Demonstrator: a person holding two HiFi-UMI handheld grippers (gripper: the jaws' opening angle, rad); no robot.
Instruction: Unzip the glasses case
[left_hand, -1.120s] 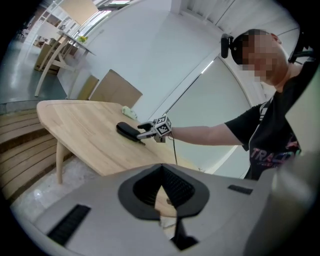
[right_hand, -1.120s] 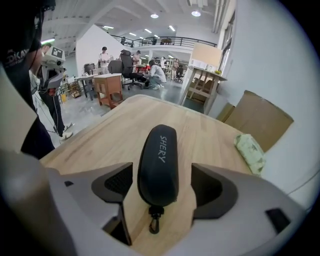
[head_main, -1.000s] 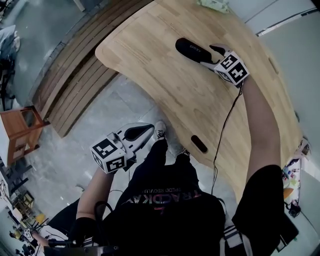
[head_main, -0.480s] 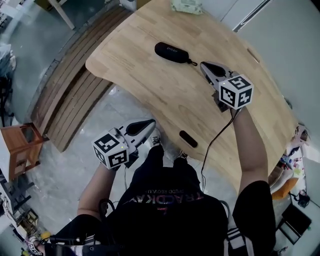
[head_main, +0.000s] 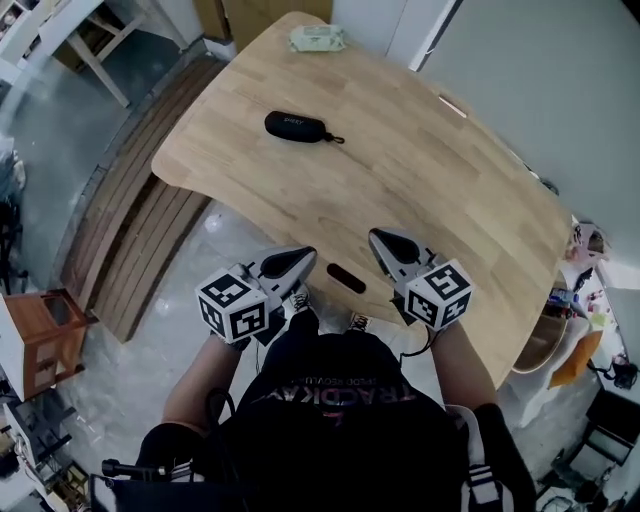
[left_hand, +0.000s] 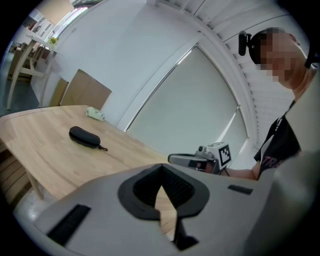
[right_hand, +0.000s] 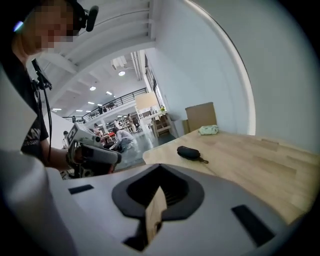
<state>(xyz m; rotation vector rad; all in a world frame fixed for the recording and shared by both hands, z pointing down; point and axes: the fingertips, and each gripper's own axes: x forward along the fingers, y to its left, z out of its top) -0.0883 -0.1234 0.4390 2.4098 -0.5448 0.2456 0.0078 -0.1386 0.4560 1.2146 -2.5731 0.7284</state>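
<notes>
A black zipped glasses case (head_main: 295, 126) lies flat on a pale wooden table (head_main: 420, 190), towards its far left part and a little in from the curved left edge. The case is closed. A short pull tab (head_main: 336, 138) trails from its right end onto the wood. Bare tabletop surrounds it on every side.

Near the table's far edge sits a pale green packet (head_main: 317, 38), well apart from the case. Close to the near edge is a small dark oblong shape (head_main: 346, 278); whether it is a slot or an object cannot be told.

The table has rounded corners and a wavy near edge. Beyond its left edge runs a slatted wooden platform (head_main: 130, 220), then grey polished floor with a small wooden stool (head_main: 35, 335). A plain white wall stands to the right, and a cardboard panel (right_hand: 200, 116) leans at the far end.

Both grippers are held side by side at the table's near edge, in front of the person's dark shirt and well apart from the case. The left gripper (head_main: 303, 254) has its jaws closed together with nothing between them. The right gripper (head_main: 378, 238) likewise has its jaws pressed together and empty. A wide stretch of clear wood lies between them and the case.
</notes>
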